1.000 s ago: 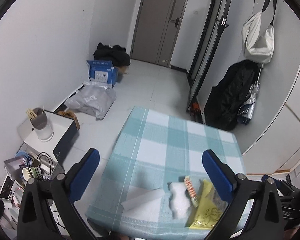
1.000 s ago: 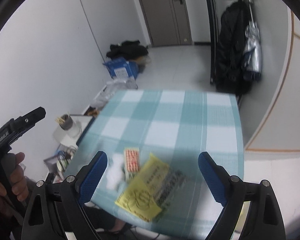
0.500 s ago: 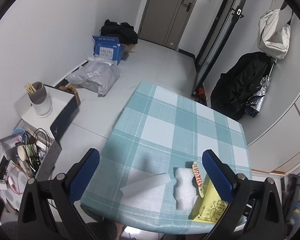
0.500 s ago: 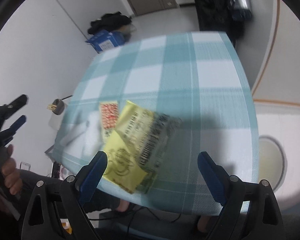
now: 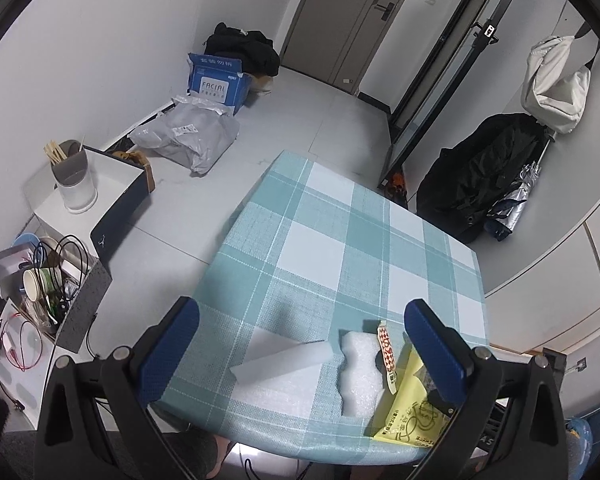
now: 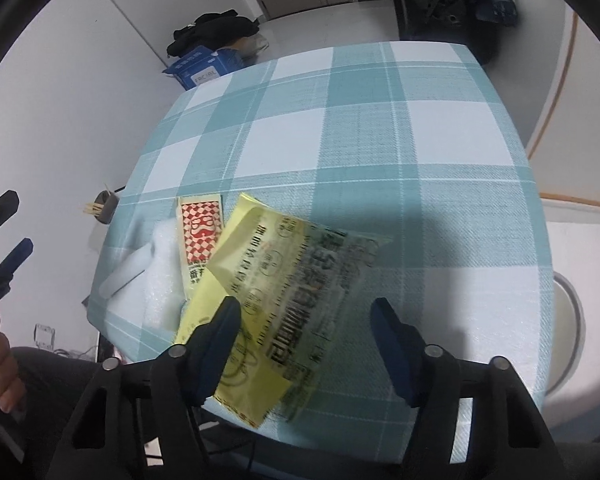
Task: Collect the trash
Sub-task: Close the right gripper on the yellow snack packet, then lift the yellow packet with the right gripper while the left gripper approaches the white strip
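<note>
The right gripper (image 6: 304,324)'s blue fingers (image 6: 220,328) are closing astride the crinkly yellow printed plastic wrapper (image 6: 284,284), not yet pinching it, at the checked tablecloth (image 6: 340,132)'s six-o'clock edge. The left gripper (image 5: 300,344) hovers spread, empty. Grasp step; next, pinch and lift.

Table (image 5: 340,216) under teal-and-white checked cloth; all items sit along the near edge. White foam strip (image 5: 284,356) toward the near-left corner; beside it a wavy foam piece (image 5: 360,376), a red-checked sachet (image 6: 200,240) overlapping it, then a yellow wrapper (image 6: 284,280).
</note>
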Demonstrator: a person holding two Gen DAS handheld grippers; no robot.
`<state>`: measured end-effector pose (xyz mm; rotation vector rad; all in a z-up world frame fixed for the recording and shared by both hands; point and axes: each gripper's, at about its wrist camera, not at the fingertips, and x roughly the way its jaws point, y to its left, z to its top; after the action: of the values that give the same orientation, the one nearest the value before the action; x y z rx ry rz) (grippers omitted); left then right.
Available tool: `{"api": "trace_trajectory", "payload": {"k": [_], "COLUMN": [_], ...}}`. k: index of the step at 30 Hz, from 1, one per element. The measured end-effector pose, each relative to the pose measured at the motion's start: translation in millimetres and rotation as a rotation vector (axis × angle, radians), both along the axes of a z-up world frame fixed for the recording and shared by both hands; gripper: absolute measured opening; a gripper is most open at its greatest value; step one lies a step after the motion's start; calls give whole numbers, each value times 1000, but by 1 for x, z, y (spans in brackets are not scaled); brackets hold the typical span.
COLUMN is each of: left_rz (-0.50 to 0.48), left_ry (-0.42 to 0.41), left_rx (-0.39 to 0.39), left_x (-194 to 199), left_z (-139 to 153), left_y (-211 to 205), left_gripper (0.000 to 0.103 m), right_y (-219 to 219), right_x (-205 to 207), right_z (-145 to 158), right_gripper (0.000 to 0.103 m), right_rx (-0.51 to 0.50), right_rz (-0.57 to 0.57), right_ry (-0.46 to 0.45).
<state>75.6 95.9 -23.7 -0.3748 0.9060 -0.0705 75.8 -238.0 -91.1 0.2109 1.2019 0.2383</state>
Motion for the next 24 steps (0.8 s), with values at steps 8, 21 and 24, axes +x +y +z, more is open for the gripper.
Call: {"api": "trace_trajectory", "payload": {"k": [8,21,24], "left_rz": [5,22,23], "left_ry": [12,27,34], "left_rx": [2,6,3], "left_x": [-1,1,2], "left_z": [-1,-4,-5], "left_y": [2,4,4], "left_gripper": [101,101,101], "right_y": [8,1,-8], "right_x": [3,2,2], "right_z": [-4,-2,7], "right_gripper": [17,0,0], "right_rx": [-108,-155,-145], "right_rz": [21,17,-2], "right_ry": [-19,-62,-86]}}
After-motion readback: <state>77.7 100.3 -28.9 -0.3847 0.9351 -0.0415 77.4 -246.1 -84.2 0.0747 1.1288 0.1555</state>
